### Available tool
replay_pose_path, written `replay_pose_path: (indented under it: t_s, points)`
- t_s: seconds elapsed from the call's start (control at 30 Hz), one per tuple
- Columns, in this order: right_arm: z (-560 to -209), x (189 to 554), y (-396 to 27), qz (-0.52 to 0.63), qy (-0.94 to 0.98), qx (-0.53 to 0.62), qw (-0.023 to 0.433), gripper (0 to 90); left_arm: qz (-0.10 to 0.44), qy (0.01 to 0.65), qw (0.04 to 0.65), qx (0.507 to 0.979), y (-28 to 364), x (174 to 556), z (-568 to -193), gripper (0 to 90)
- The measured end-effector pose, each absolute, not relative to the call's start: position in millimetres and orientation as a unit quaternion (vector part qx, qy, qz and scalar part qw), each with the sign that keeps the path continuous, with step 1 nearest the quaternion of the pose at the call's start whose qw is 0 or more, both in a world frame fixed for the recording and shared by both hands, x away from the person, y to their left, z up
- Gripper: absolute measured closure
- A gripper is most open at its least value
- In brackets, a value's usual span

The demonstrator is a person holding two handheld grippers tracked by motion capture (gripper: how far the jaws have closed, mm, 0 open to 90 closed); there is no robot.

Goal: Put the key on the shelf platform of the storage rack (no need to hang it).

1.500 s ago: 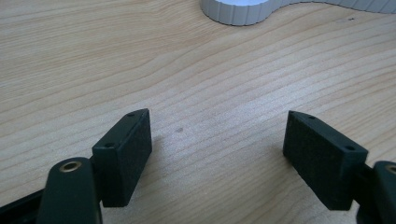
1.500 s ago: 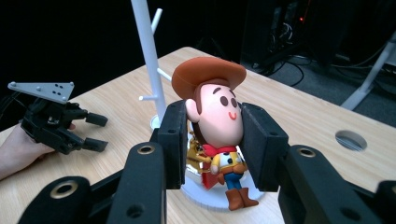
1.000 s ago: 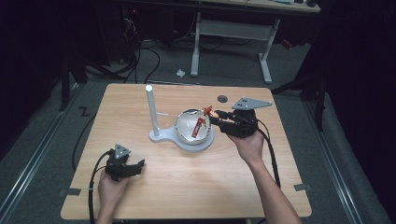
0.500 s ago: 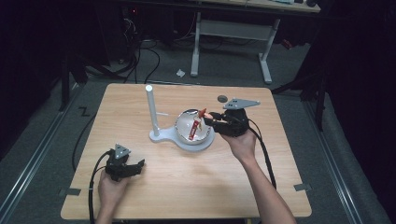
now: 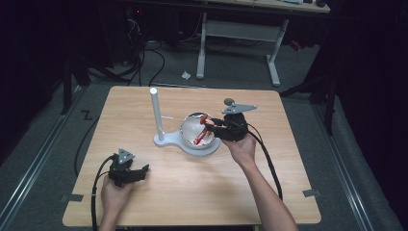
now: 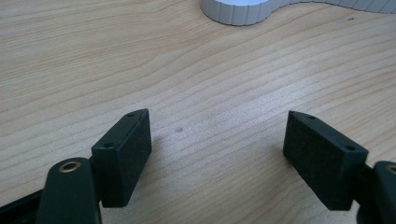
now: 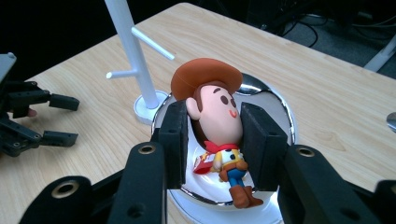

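Observation:
A cowboy toy figure (image 7: pixel 217 116) with a brown hat, red scarf and blue trousers hangs just over a shiny metal bowl (image 7: pixel 285 116). My right gripper (image 7: pixel 215 135) is shut on its head, one pad pressing each side. Seen from above, the right gripper (image 5: pixel 208 126) reaches in from the bowl's right, and the toy (image 5: pixel 201 132) is inside the bowl's rim (image 5: pixel 187 126). The bowl sits on a white stand base with an upright post (image 5: pixel 156 113). My left gripper (image 5: pixel 142 172) rests at the table's front left, open with bare wood between its jaws (image 6: pixel 219 149).
The stand's post (image 7: pixel 133 51) carries two thin side pegs. A small dark disc (image 5: pixel 229 101) lies on the table behind the right gripper. The white base's ribbed edge (image 6: pixel 238 9) lies ahead of the left gripper. Bare wood stretches across the table's front and right.
The right gripper has come down and a little to the left with the toy, bringing it lower into the bowl. The left gripper has stayed put.

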State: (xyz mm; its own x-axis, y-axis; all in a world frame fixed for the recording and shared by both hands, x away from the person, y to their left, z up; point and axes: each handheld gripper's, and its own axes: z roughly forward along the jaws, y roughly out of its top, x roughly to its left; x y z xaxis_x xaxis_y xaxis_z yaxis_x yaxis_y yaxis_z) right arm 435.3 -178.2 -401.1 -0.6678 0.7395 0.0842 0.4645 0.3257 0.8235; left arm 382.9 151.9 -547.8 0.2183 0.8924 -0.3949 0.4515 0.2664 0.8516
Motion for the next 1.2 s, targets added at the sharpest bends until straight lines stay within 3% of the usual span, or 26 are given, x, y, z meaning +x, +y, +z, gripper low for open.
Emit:
replay_pose_path:
  t_s: [1.2]
  points:
    - [-440, 453, -162, 0.419, 0.796, 0.411, 0.147, 63.9, 0.206, 0.59, 0.534, 0.569, 152, 383, -548, 23.7]
